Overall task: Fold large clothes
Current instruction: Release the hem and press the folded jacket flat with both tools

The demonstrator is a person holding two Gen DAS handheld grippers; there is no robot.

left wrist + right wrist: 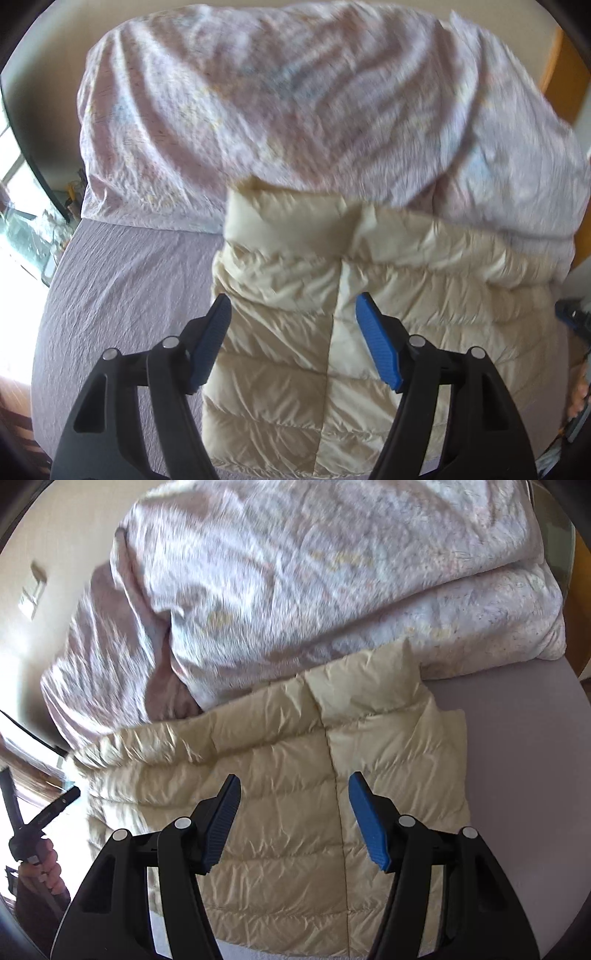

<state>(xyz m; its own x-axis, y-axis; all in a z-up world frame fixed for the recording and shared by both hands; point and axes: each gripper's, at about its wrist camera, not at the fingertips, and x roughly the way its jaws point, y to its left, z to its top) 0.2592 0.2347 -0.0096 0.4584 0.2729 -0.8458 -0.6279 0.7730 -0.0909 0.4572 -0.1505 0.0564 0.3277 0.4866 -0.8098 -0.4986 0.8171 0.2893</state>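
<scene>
1. The jacket lay flat on the bed, collar against the duvet heaped at its far edge.
2. Both grippers, left and right, hovered with jaws wide apart, holding nothing.
3. It looked light, puffy and slippery; the hem or shoulder seams would probably grip best.

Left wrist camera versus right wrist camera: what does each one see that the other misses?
Only the left wrist view shows a bright window at the far left and the bedsheet left of the jacket. Only the right wrist view shows the person's hand gripping a black handle, and a wall switch. Both show the cream puffer jacket lying flat on the bed, the rumpled floral duvet behind it, and an open gripper above the jacket: left gripper, right gripper.
</scene>
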